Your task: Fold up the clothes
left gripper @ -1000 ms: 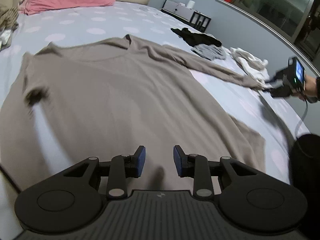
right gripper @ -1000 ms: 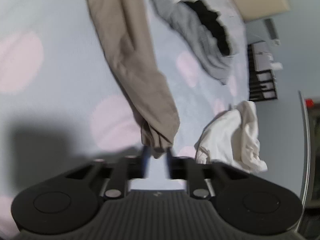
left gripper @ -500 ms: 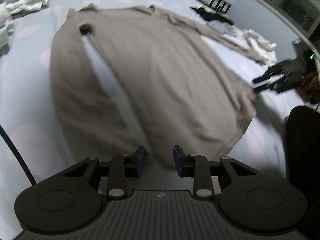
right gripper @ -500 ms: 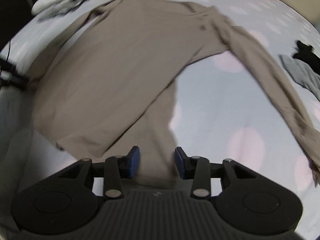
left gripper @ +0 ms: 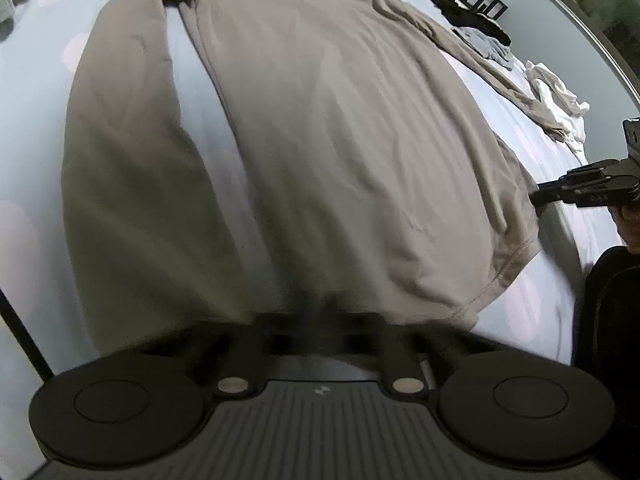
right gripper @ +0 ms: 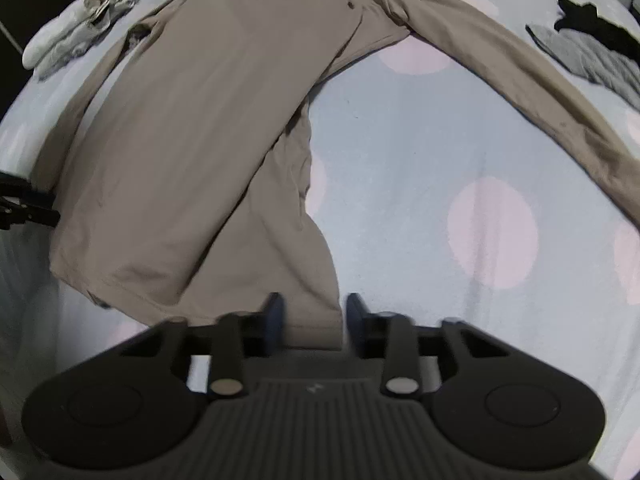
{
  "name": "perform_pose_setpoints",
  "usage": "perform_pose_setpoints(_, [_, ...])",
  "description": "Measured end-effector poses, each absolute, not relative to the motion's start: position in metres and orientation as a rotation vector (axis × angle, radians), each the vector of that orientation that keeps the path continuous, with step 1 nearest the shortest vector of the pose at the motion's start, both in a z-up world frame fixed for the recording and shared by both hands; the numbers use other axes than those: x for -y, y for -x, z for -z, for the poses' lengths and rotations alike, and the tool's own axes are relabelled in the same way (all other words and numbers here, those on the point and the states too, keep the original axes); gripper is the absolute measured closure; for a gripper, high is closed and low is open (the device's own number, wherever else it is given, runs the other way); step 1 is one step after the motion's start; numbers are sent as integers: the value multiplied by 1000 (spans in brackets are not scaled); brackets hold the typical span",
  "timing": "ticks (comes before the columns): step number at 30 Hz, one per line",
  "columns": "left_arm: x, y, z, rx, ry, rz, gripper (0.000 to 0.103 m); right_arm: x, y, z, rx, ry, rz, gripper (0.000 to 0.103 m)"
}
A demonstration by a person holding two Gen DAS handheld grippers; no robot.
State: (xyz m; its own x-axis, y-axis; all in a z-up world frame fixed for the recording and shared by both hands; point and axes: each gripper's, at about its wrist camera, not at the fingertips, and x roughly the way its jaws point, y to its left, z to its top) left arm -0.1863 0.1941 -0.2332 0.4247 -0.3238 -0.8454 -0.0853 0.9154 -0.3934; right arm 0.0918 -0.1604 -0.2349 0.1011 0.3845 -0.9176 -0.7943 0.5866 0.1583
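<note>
A taupe long-sleeved shirt (left gripper: 320, 128) lies spread on the pale dotted bedsheet (right gripper: 400, 168), one sleeve stretched out to the right (right gripper: 540, 80). My left gripper (left gripper: 320, 320) sits at the shirt's bottom hem near the left corner; its fingers are blurred and partly under the cloth. My right gripper (right gripper: 312, 312) is open with the hem's right corner lying between its fingers (right gripper: 274, 312). It also shows in the left wrist view (left gripper: 540, 194) at the shirt's right edge.
Black and grey garments (left gripper: 480, 28) and a white garment (left gripper: 556, 92) lie at the bed's right side. Pale clothes (right gripper: 88, 20) lie by the shirt's other shoulder. A black shelf (left gripper: 484, 0) stands beyond the bed. A dark bed edge (left gripper: 24, 344) runs at left.
My right gripper let go of the sleeve cuff and moved to the hem's right corner. My left gripper dropped down to the hem at the left.
</note>
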Motion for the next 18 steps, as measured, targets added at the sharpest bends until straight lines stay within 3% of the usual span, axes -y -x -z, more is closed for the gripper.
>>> perform_pose_setpoints(1, [-198,189,230,-1120,440,160,102,161,-93,234,-1182,410,-911,99])
perform_pose_setpoints(7, [-222,209,210,-1120,559,214,103,188,-111,208,-1297,197,-926,100])
perform_pose_setpoints(11, [-237,222,204,-1161,642,229,103,221,-129,196,-1471,77,-882,100])
perform_pose_setpoints(18, [-215,218,229,-1270,526,165,102,245,-125,230,-1592,138,-708,101])
